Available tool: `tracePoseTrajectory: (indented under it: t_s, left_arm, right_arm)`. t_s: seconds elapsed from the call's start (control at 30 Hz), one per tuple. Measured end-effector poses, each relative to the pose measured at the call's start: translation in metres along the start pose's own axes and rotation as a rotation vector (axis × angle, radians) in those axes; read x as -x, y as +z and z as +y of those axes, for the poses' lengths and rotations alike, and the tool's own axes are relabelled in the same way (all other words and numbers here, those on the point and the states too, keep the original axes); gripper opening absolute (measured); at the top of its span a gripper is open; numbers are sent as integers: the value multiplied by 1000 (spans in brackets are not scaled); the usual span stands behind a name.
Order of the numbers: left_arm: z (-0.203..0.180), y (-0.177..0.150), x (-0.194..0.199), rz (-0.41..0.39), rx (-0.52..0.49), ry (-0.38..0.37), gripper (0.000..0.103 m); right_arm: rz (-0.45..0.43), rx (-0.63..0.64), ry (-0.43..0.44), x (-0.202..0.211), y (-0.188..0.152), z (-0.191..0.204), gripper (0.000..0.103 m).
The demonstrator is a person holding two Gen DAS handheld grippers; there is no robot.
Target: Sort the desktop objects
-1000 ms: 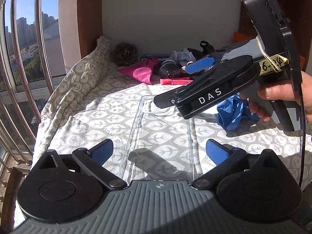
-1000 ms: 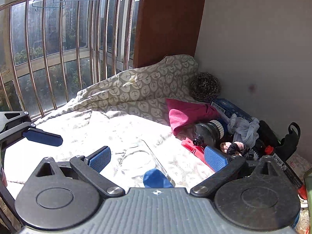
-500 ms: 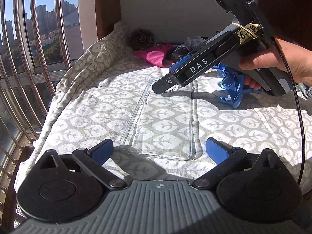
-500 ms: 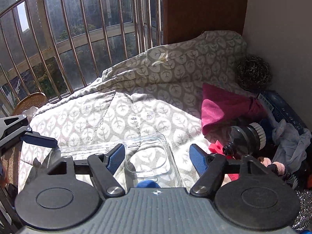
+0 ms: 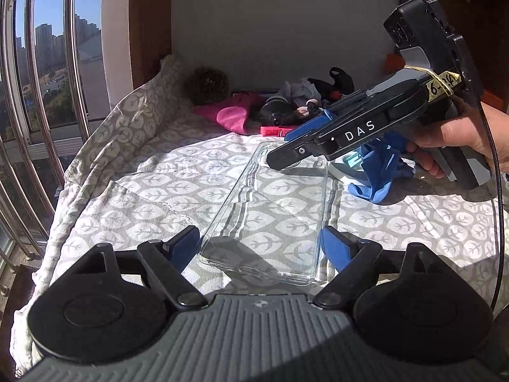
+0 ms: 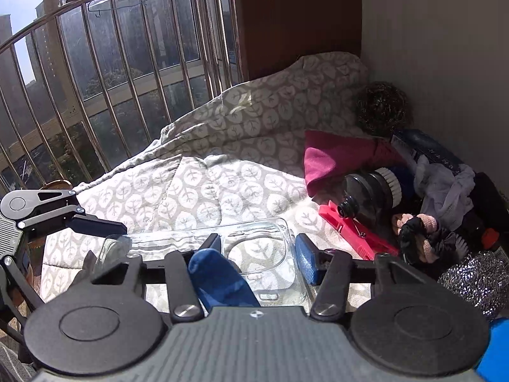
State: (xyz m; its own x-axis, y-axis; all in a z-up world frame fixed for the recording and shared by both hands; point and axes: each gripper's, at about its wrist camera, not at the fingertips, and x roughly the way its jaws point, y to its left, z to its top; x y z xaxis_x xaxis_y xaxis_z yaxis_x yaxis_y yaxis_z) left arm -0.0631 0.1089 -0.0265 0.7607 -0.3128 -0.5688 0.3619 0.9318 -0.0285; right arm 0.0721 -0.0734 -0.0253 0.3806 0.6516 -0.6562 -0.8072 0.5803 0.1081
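Note:
A clear phone case [image 5: 270, 216] lies flat on the leaf-patterned cloth [image 5: 143, 197]. My left gripper [image 5: 261, 248] straddles its near end. Its jaws are closing and the blue pads [image 5: 187, 245] stand just outside the case's long edges. My right gripper [image 5: 283, 151], held by a hand [image 5: 458, 133], points down at the far end. Its jaws are closing too. In the right wrist view the case's camera-cutout end [image 6: 257, 248] shows between the right gripper [image 6: 259, 254] fingers, with no pad pressing on it. A crumpled blue glove [image 5: 375, 172] sits under that gripper.
Along the back wall lie a pink cloth [image 6: 334, 156], a steel scourer ball [image 6: 381, 108], a black bottle [image 6: 369, 191], a red clip [image 6: 356, 229], grey rags [image 6: 445, 187] and a silver scourer [image 6: 474, 283]. Window bars [image 5: 73, 95] run along the left edge.
The right gripper has swung down over the case's far end and its jaws have narrowed. The left gripper's jaws have drawn in around the near end.

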Motion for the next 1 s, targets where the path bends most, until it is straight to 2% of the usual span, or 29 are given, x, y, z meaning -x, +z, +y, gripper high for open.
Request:
tracePoseTrajectory:
  t_s: [0.33,0.43,0.47,0.57,0.67,0.7,0.73,0.93,0.97,1.0]
  left_arm:
    - [-17,39,18,-124,-89,-47,84]
    - [-28,54,23,-187,-132,-46,82]
    - [-31,60,23,-203,-146,-50,81]
    - [-41,70,17,-203,-181,-69,81]
    - [-48,59,6,-164,-214,-70,77]
    - [-48,54,1,-143,-214,-66,67]
    - [-46,46,-7,-105,-208,-60,62]
    - [-24,18,-31,-17,-119,-3,62]
    - [-21,19,-31,-12,-106,-13,65]
    - [-20,17,-29,-17,-98,-15,75]
  right_arm:
    - [-112,-36,-71,48,16,-9,50]
    - [-130,-31,-74,66,22,-12,33]
    - [-125,-19,-90,70,23,-11,33]
    - [-113,-4,-138,78,21,-12,34]
    - [-109,-31,-135,81,10,-16,34]
    - [-100,-44,-127,79,6,-16,35]
    - [-92,-52,-124,75,2,-15,35]
    - [-36,-81,-157,53,-13,-16,39]
    - [-33,-82,-182,49,-14,-19,42]
    - [-22,-84,-197,46,-14,-21,43]
